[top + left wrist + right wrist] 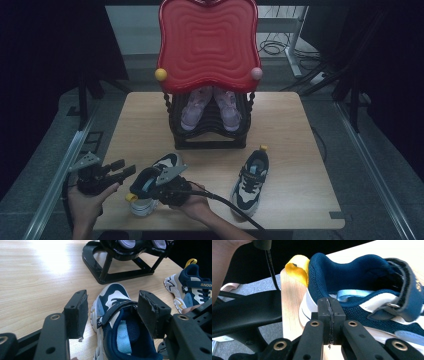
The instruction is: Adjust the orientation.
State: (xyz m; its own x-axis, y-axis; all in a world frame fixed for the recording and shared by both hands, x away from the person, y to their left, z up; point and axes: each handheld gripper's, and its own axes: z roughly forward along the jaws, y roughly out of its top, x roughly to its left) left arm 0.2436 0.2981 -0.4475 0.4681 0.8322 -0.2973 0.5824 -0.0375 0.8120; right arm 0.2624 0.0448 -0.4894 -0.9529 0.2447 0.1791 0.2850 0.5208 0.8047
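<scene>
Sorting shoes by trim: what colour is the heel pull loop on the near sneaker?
Yellow; the heel pull loop shows best in the right gripper view.

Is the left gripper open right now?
Yes, in the left gripper view the left gripper stands with its pads wide apart, the near shoe on the table between them.

2 navy sneakers, 2 pink shoes, 1 rack

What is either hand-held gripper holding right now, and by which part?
Neither clearly holds anything. The right hand-held gripper is shut beside the near shoe's heel side, pads together with nothing visible between. The left hand-held gripper is open.
</scene>
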